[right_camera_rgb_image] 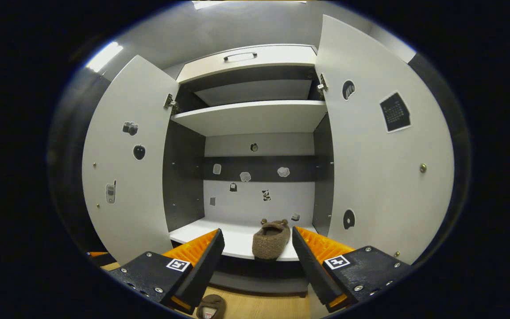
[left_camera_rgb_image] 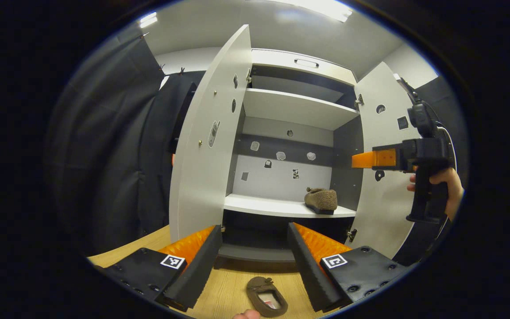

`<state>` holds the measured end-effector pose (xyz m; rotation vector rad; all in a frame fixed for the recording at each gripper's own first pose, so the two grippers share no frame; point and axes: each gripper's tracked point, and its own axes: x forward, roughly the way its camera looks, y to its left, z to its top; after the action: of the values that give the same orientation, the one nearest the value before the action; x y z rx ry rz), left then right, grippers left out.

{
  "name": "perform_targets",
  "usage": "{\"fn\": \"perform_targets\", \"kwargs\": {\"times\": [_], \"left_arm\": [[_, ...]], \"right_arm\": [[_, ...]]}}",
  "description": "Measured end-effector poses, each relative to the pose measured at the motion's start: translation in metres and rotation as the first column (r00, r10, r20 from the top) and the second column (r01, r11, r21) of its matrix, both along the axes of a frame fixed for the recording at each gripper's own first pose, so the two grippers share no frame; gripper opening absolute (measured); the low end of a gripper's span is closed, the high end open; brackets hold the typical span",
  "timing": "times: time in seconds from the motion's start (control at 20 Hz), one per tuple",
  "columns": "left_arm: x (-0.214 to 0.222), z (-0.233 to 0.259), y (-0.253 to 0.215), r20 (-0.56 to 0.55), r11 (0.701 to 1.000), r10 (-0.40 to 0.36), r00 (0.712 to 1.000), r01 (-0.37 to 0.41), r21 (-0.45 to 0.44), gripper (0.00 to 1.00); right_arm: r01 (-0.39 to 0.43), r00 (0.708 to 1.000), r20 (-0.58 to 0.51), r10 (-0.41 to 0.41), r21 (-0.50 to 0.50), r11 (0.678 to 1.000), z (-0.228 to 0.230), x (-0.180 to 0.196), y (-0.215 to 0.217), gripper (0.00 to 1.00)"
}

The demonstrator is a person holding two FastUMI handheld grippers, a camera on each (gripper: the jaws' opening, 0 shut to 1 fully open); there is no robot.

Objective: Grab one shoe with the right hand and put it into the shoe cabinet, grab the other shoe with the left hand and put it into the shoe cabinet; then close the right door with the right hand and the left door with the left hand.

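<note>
Second slipper lies on the floor just ahead of the released left gripper, heel end toward it.

In the left gripper view the left gripper [left_camera_rgb_image: 253, 261] holds its fingers spread and empty; the brown slipper on the floor [left_camera_rgb_image: 266, 296] lies between and just beyond them on the wooden floor [left_camera_rgb_image: 226, 288], long axis running away toward the shoe cabinet [left_camera_rgb_image: 290, 110]. Farther off, the other slipper [right_camera_rgb_image: 271, 239] rests on the lower shelf [right_camera_rgb_image: 237, 239], the right gripper [right_camera_rgb_image: 255, 261] parted, nothing held, before it. Both doors stand open.
</note>
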<state>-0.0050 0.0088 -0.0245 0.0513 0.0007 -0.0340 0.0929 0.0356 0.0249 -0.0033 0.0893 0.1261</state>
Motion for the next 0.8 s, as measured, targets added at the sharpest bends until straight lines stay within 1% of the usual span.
{"fn": "perform_targets", "kwargs": {"times": [0.05,0.2,0.25,0.3,0.35,0.4,0.45,0.5,0.55,0.6,0.65,0.7,0.75,0.8], "left_arm": [[-0.001,-0.002,-0.002,-0.005,1.000,-0.004,1.000,0.004,0.006,0.96],[-0.003,-0.010,-0.009,-0.023,1.000,-0.013,1.000,0.013,0.016,0.96],[-0.003,-0.013,-0.013,-0.032,1.000,-0.023,0.999,0.024,0.013,0.94],[-0.004,-0.016,-0.017,-0.044,0.999,-0.033,0.999,0.034,0.009,0.96],[-0.005,-0.019,-0.019,-0.052,0.999,-0.035,0.998,0.036,0.012,0.97],[-0.004,-0.019,-0.020,-0.057,0.999,-0.033,0.998,0.034,0.017,0.99],[-0.003,-0.018,-0.022,-0.059,0.999,-0.033,0.998,0.034,0.022,0.96],[0.000,-0.013,-0.025,-0.055,0.999,-0.037,0.998,0.039,0.022,0.96],[0.002,-0.008,-0.028,-0.053,0.999,-0.046,0.998,0.047,0.016,0.99],[0.006,-0.006,-0.033,-0.066,0.998,-0.069,0.995,0.069,0.005,0.94],[0.009,-0.009,-0.037,-0.092,0.996,-0.090,0.992,0.090,-0.007,0.96],[0.014,-0.015,-0.038,-0.115,0.995,-0.102,0.988,0.100,-0.023,0.99],[0.021,-0.029,-0.038,-0.160,0.994,-0.109,0.981,0.102,-0.047,0.99],[0.027,-0.051,-0.034,-0.226,0.992,-0.109,0.968,0.093,-0.081,0.99]], "right_arm": [[0.009,1.000,0.009,-0.009,-0.005,1.000,-0.007,-0.013,-0.004,0.94],[0.036,0.999,0.029,-0.035,-0.022,0.999,-0.031,-0.047,-0.014,0.94],[0.047,0.998,0.038,-0.046,-0.032,0.998,-0.027,-0.047,-0.013,0.94],[0.049,0.998,0.052,-0.047,-0.040,0.998,-0.028,-0.056,-0.015,0.94],[0.054,0.997,0.066,-0.050,-0.053,0.997,-0.028,-0.063,-0.019,0.94],[0.070,0.995,0.072,-0.065,-0.076,0.995,-0.029,-0.069,-0.026,0.94],[0.087,0.994,0.076,-0.081,-0.089,0.992,-0.029,-0.074,-0.033,0.94],[0.098,0.992,0.086,-0.091,-0.087,0.991,-0.027,-0.078,-0.036,0.94],[0.110,0.990,0.095,-0.103,-0.072,0.991,-0.024,-0.080,-0.038,0.94],[0.119,0.989,0.100,-0.113,-0.052,0.992,-0.023,-0.082,-0.040,0.94],[0.128,0.987,0.099,-0.124,-0.040,0.991,-0.025,-0.083,-0.044,0.94],[0.142,0.986,0.093,-0.138,-0.036,0.989,-0.028,-0.083,-0.048,0.90],[0.148,0.985,0.090,-0.146,-0.026,0.989,-0.030,-0.084,-0.051,0.94],[0.148,0.985,0.087,-0.146,-0.012,0.989,-0.032,-0.085,-0.050,0.94]]}}
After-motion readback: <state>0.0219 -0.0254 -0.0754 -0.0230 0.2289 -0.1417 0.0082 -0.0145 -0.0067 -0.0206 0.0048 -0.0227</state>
